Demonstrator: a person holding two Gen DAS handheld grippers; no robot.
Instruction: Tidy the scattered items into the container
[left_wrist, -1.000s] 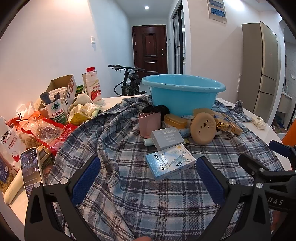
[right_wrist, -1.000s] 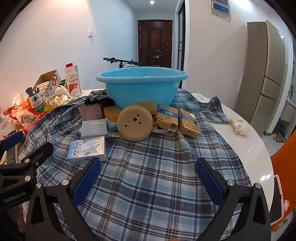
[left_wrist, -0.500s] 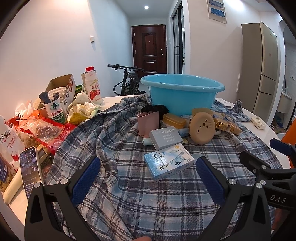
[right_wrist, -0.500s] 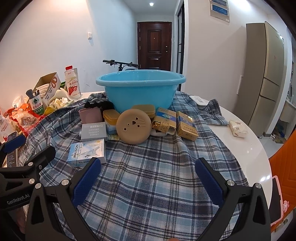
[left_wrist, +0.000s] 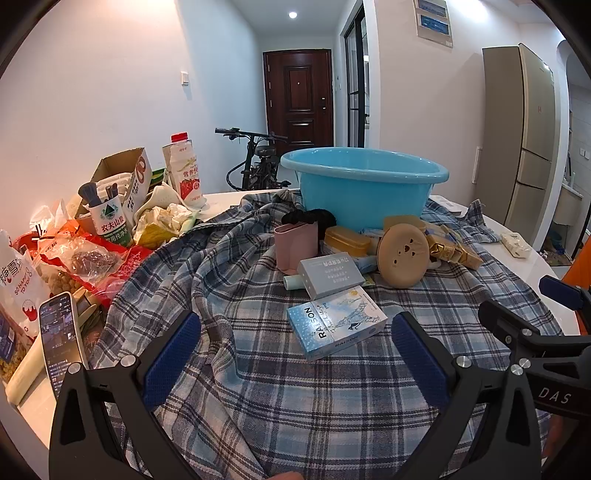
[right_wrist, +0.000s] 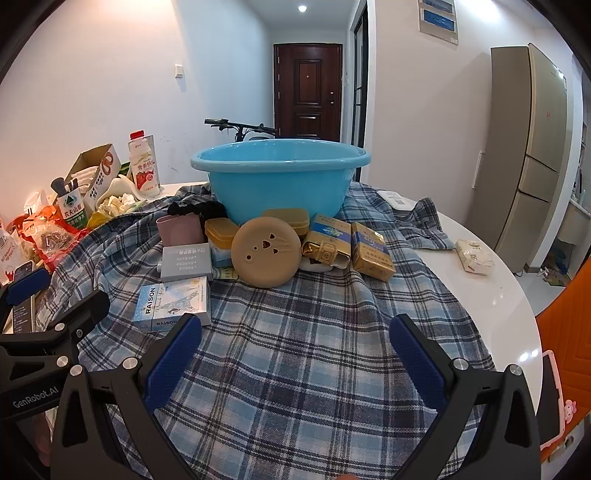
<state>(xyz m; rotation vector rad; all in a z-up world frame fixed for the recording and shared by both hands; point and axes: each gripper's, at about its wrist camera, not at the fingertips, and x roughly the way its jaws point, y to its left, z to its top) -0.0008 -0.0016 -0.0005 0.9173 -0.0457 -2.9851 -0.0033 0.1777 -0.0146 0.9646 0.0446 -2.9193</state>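
Note:
A light blue basin (left_wrist: 364, 184) (right_wrist: 280, 177) stands at the back of a plaid cloth (left_wrist: 258, 369) (right_wrist: 314, 350). In front of it lie a blue RAISON box (left_wrist: 334, 321) (right_wrist: 173, 302), a grey box (left_wrist: 328, 273) (right_wrist: 186, 262), a pink case (left_wrist: 295, 247) (right_wrist: 181, 229), a tan round disc (left_wrist: 402, 258) (right_wrist: 266, 251), yellow tins (left_wrist: 347, 240) (right_wrist: 284, 218) and gold packets (right_wrist: 371, 254). My left gripper (left_wrist: 295, 354) is open just short of the RAISON box. My right gripper (right_wrist: 295, 354) is open over bare cloth, short of the disc.
Snack bags (left_wrist: 85, 262), a milk carton (left_wrist: 184, 173), a cardboard box (left_wrist: 122, 173) and a phone (left_wrist: 61, 332) crowd the table's left side. A white packet (right_wrist: 472, 256) lies on the white table (right_wrist: 498, 295) at right. A bicycle (left_wrist: 255, 158) and a fridge (right_wrist: 532, 147) stand behind.
Both grippers have drifted slightly; the right view has pulled back and risen a little. Nothing was taken hold of and no item moved.

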